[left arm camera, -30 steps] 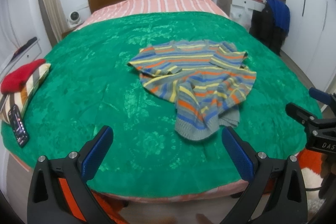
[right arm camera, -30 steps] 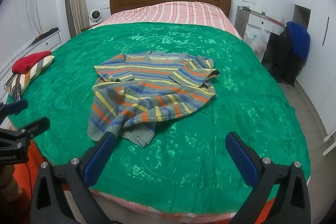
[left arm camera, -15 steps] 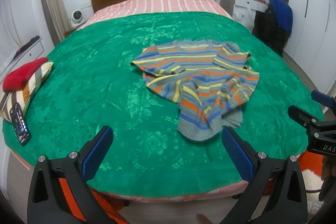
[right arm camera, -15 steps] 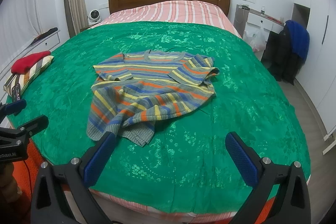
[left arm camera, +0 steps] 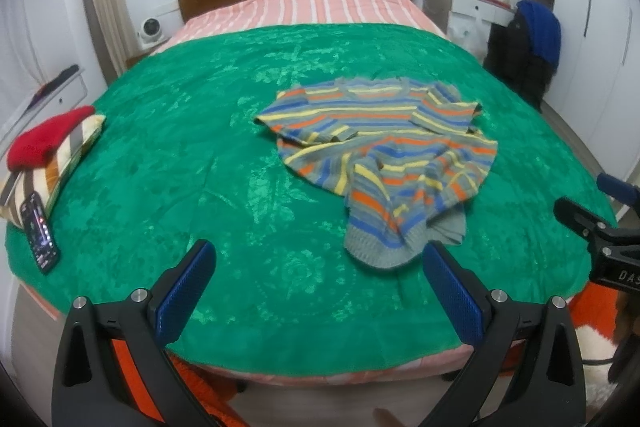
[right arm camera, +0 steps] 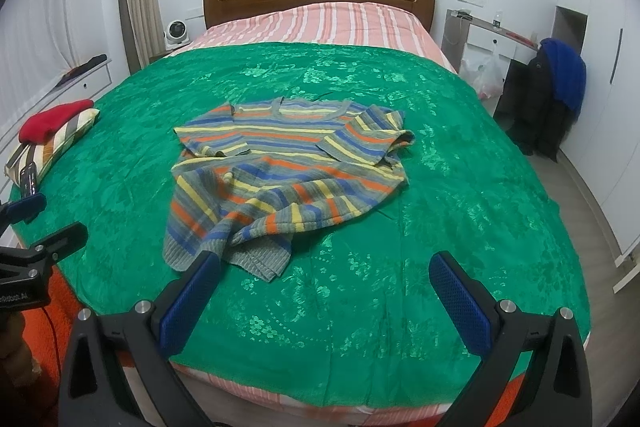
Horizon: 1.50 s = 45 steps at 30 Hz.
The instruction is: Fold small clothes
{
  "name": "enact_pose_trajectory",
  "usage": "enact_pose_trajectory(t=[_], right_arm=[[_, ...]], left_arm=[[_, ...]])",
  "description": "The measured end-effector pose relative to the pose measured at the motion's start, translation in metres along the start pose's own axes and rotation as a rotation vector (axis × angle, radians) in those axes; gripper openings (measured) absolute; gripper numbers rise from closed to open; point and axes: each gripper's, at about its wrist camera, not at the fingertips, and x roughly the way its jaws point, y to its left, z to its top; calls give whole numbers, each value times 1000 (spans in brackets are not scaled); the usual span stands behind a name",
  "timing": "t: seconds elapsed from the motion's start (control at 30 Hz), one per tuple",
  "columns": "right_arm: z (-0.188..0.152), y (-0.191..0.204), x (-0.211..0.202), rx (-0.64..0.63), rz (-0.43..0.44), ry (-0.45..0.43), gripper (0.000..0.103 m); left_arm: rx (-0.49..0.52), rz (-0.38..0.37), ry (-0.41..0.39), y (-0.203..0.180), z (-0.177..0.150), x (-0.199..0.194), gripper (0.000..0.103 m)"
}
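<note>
1. Nearest to me, the left gripper (left arm camera: 316,279) and the right gripper (right arm camera: 324,283) hang over the foot edge of the bed, both with their blue-padded jaws spread wide and nothing between them.
2. Compared with a second ago, both have moved a little closer: the striped knitted sweater (right arm camera: 284,171) now looks larger in the two views, and its grey hem reaches the right gripper's left finger at about 10 o'clock.
3. The sweater lies crumpled on the green shiny bedspread (right arm camera: 460,187), neck toward the headboard, lower part twisted toward 7 o'clock.
4. I judge the folding is not begun; this approach prepares a first grasp at the hem.
5. Far at 9 o'clock lies a red cloth on a striped cushion (left arm camera: 44,155).
</note>
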Motion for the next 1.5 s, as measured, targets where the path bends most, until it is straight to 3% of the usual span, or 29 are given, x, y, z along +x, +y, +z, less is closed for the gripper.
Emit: enact_pose_trajectory(t=[1.5], right_arm=[[-2, -9, 2, 4, -61, 6, 103]], left_arm=[[4, -16, 49, -1, -4, 14, 103]])
